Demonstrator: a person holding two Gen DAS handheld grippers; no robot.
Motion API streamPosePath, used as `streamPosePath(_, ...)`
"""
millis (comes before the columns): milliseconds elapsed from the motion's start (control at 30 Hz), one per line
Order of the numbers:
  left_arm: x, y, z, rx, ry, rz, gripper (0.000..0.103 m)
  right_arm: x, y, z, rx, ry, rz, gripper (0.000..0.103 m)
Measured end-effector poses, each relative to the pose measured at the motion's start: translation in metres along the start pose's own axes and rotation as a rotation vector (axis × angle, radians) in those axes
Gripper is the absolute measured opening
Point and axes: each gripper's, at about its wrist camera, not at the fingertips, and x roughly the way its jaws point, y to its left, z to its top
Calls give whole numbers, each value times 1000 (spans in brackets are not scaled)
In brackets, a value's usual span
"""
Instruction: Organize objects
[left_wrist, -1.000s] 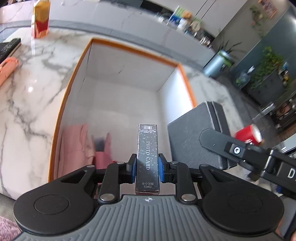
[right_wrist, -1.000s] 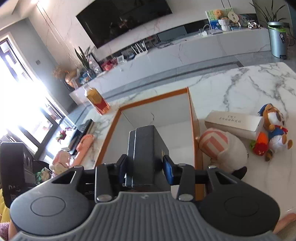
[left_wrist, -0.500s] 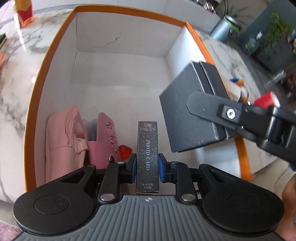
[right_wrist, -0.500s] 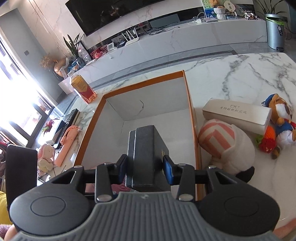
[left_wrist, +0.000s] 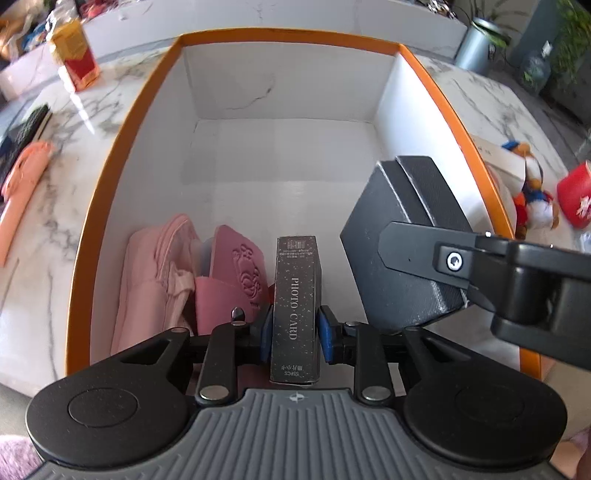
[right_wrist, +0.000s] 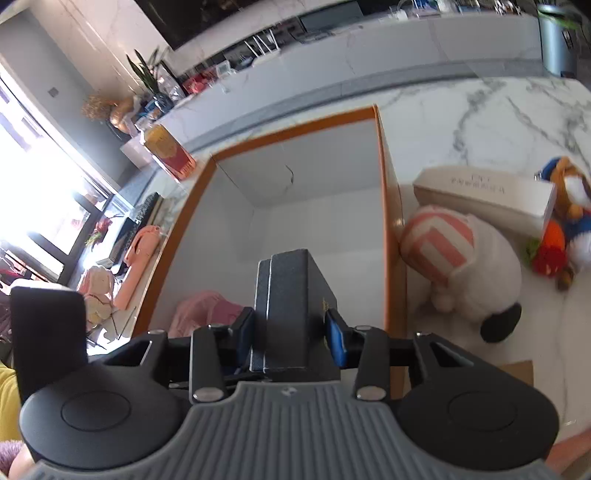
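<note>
A slim black box marked PHOTO CARD (left_wrist: 295, 295) stands between the blue pads of my left gripper (left_wrist: 295, 332), whose jaws are opening while the pads still touch it. It hangs over the near end of a white storage box with an orange rim (left_wrist: 110, 177). Inside lie a pink cloth (left_wrist: 147, 288) and a pink embossed case (left_wrist: 236, 273). My right gripper (right_wrist: 288, 339) is shut on a dark grey box (right_wrist: 291, 306). That grey box (left_wrist: 406, 266) sits just inside the storage box's right wall (right_wrist: 388, 221).
On the marble table right of the storage box are a striped plush (right_wrist: 454, 258), a long white carton (right_wrist: 487, 192), a duck toy (right_wrist: 569, 206) and a red can (left_wrist: 576, 199). A red-yellow carton (left_wrist: 74, 62) and a peach item (left_wrist: 26, 173) lie to the left.
My left gripper tipped further down over the storage box, so its pink contents came into full view. The right gripper sank with the grey box toward the box's right wall.
</note>
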Motion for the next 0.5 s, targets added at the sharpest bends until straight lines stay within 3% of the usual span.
streamPosePath(200, -12, 15, -4, -10, -6, -96, 36, 7, 14, -1, 10, 50, -21, 43)
streamPosePath(267, -22, 22, -6, -8, -15, -130, 52, 10, 20, -2, 4, 57, -56, 43)
streamPosePath(500, -77, 64, -18, -36, -128, -201, 59, 15, 34, -7, -40, 73, -146, 43)
